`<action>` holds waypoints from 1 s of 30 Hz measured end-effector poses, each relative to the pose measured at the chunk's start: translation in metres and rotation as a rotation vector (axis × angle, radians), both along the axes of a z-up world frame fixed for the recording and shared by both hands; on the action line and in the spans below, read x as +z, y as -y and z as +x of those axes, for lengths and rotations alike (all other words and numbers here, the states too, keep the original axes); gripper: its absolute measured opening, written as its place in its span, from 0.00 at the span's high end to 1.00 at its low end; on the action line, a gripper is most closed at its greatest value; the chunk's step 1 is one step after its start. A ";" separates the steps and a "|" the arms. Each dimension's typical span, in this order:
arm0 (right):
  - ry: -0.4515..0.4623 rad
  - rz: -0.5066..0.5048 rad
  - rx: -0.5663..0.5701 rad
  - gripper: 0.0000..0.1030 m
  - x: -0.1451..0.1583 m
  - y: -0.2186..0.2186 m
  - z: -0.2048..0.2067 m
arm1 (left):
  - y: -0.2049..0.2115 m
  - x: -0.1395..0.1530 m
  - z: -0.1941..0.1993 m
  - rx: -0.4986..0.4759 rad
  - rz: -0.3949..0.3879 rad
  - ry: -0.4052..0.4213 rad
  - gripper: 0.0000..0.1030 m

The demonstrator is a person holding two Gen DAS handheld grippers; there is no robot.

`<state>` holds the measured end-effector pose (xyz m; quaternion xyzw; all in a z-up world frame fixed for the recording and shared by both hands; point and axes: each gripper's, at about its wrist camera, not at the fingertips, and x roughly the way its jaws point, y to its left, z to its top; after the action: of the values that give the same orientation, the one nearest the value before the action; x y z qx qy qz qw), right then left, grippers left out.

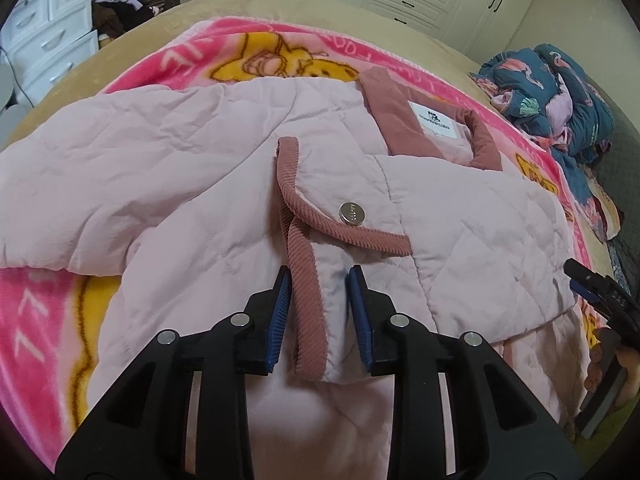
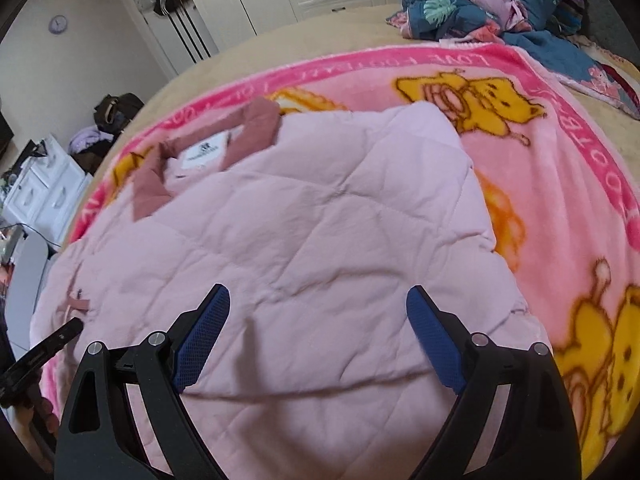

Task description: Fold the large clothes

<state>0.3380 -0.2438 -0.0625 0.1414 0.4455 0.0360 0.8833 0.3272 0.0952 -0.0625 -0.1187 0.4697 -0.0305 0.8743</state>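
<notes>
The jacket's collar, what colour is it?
Dusty rose corduroy collar, darker than the pale pink quilted jacket; clearest in the left wrist view.

Pale pink quilted jacket (image 1: pixel 208 168), diamond-stitched, lying flat on a pink cartoon-bear fleece blanket (image 1: pixel 40 300), partly folded. Dusty-rose corduroy collar (image 1: pixel 400 120) with white label (image 1: pixel 434 122) toward one o'clock in the left wrist view. Corduroy-trimmed cuff (image 1: pixel 316 280) with silver snap button (image 1: pixel 352 213) lies folded across the chest, at centre.
</notes>
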 end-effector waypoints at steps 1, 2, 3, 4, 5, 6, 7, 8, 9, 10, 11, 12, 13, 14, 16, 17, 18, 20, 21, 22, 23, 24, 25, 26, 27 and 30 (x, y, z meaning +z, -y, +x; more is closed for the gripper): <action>0.009 0.007 0.004 0.13 0.003 -0.001 -0.004 | 0.000 0.001 -0.001 -0.003 0.005 0.000 0.78; 0.016 0.019 0.009 0.13 0.006 -0.002 -0.008 | 0.001 0.003 -0.002 -0.007 0.011 0.000 0.75; 0.019 0.025 0.012 0.13 0.008 -0.003 -0.010 | 0.002 0.005 -0.003 -0.011 0.017 0.002 0.68; 0.024 0.030 0.016 0.13 0.011 -0.004 -0.013 | 0.003 0.006 -0.004 -0.013 0.020 0.004 0.65; 0.029 0.033 0.017 0.13 0.014 -0.006 -0.015 | 0.003 0.009 -0.006 -0.013 0.024 0.010 0.60; 0.039 0.037 0.017 0.13 0.018 -0.007 -0.019 | 0.004 0.011 -0.007 -0.013 0.028 0.015 0.57; 0.047 0.043 0.019 0.13 0.021 -0.008 -0.021 | 0.004 0.014 -0.008 -0.011 0.033 0.022 0.56; 0.054 0.048 0.022 0.13 0.025 -0.009 -0.024 | 0.004 0.016 -0.009 -0.009 0.038 0.028 0.53; 0.060 0.050 0.025 0.13 0.028 -0.010 -0.025 | 0.003 0.019 -0.011 -0.004 0.041 0.038 0.51; 0.068 0.051 0.027 0.13 0.031 -0.011 -0.028 | 0.003 0.022 -0.012 0.000 0.044 0.044 0.49; 0.075 0.052 0.030 0.13 0.035 -0.012 -0.030 | 0.002 0.024 -0.013 0.004 0.049 0.047 0.43; 0.080 0.052 0.033 0.12 0.037 -0.013 -0.032 | 0.001 0.027 -0.014 0.009 0.054 0.051 0.37; 0.087 0.052 0.034 0.09 0.040 -0.014 -0.034 | 0.000 0.028 -0.015 0.012 0.053 0.052 0.33; 0.095 0.054 0.031 0.06 0.043 -0.015 -0.037 | -0.001 0.030 -0.016 0.015 0.049 0.053 0.27; 0.108 0.069 0.031 0.04 0.046 -0.017 -0.041 | -0.004 0.034 -0.019 0.020 0.044 0.058 0.17; 0.112 0.073 0.031 0.04 0.048 -0.018 -0.043 | -0.005 0.037 -0.020 0.022 0.049 0.063 0.12; 0.115 0.073 0.030 0.04 0.050 -0.019 -0.044 | -0.005 0.039 -0.021 0.024 0.054 0.069 0.09; 0.118 0.077 0.042 0.04 0.053 -0.024 -0.047 | -0.008 0.044 -0.024 0.029 0.043 0.074 0.09; 0.119 0.075 0.046 0.04 0.054 -0.026 -0.047 | -0.010 0.046 -0.024 0.031 0.038 0.075 0.09; 0.122 0.074 0.054 0.04 0.056 -0.029 -0.049 | -0.012 0.048 -0.025 0.037 0.038 0.077 0.09; 0.126 0.074 0.061 0.04 0.059 -0.032 -0.049 | -0.013 0.050 -0.026 0.044 0.044 0.079 0.09; 0.129 0.074 0.064 0.04 0.061 -0.034 -0.050 | -0.015 0.051 -0.026 0.049 0.049 0.079 0.09; 0.131 0.075 0.067 0.04 0.063 -0.038 -0.050 | -0.018 0.054 -0.027 0.056 0.053 0.081 0.09; 0.135 0.081 0.077 0.04 0.067 -0.041 -0.050 | -0.021 0.056 -0.028 0.062 0.053 0.085 0.09; 0.138 0.082 0.082 0.04 0.070 -0.045 -0.050 | -0.024 0.058 -0.029 0.068 0.054 0.086 0.09; 0.147 0.080 0.094 0.04 0.082 -0.056 -0.050 | -0.037 0.064 -0.032 0.098 0.056 0.088 0.09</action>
<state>0.2884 -0.1879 0.0192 0.1525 0.3839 0.1052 0.9046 0.2952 0.1326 0.0016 -0.1158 0.4253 0.0202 0.8974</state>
